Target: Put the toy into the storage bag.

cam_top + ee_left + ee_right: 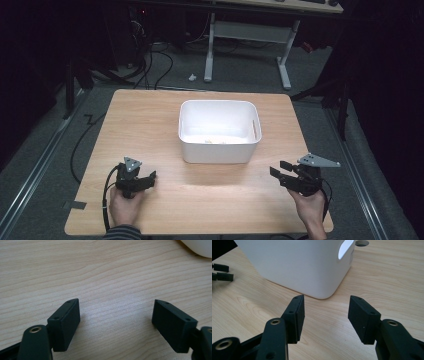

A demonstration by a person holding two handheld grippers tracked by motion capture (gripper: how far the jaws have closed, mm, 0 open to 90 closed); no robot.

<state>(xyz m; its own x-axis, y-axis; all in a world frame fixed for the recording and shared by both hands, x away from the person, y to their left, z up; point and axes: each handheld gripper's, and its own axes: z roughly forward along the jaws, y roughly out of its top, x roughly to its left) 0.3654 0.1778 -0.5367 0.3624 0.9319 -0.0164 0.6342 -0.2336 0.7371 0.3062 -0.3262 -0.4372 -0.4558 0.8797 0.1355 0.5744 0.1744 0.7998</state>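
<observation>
A white plastic bin (220, 150) stands at the middle of the wooden table (150, 120); something small and pale lies on its floor, too faint to name. My left gripper (148, 179) rests near the front left, jaws apart over bare wood. In the left gripper view, the left gripper (116, 303) is open and empty, with a corner of the bin (200, 247) at the top right. My right gripper (279, 170) sits at the front right, angled toward the bin. The right gripper (326, 302) is open and empty, close to a lower corner of the bin (299, 262).
The bin has a handle slot (344, 248) in its side wall. A round hole (362, 243) pierces the tabletop behind it. A desk with white legs (285, 65) and floor cables (150, 60) stand beyond the table. Bare wood lies between the two grippers.
</observation>
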